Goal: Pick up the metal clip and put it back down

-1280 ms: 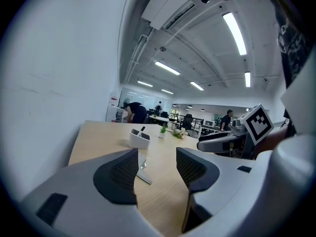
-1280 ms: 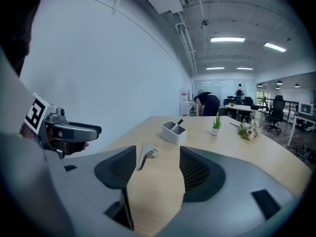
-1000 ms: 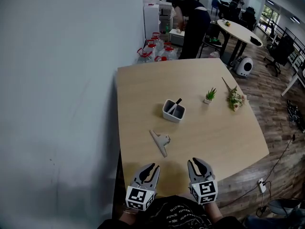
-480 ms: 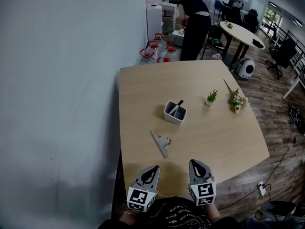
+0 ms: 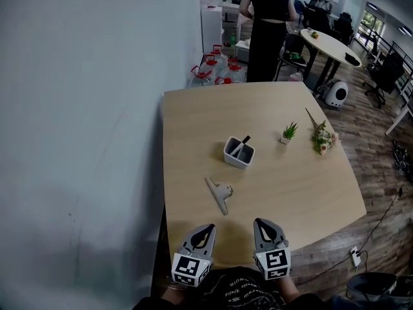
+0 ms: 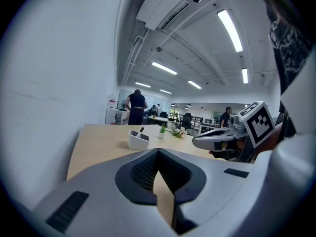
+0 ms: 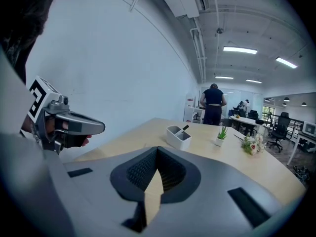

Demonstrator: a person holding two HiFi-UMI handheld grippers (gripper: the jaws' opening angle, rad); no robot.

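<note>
The left gripper point(image 5: 207, 227) hovers over the table's point(image 5: 193, 121) near edge, jaws closed on nothing, tilted slightly down. Just beyond it the metal clip point(image 5: 218, 194) lies flat, its long axis running far-left to near-right; only the head view shows it. The right gripper point(image 5: 260, 223) mirrors the left, closed and empty.

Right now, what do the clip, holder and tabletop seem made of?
Clip: likely metal, grey with a dull sheen.
Holder: smooth, even white, plastic or ceramic; can't tell which.
Tabletop: pale wood grain, matte, probably laminate or veneer.
</note>
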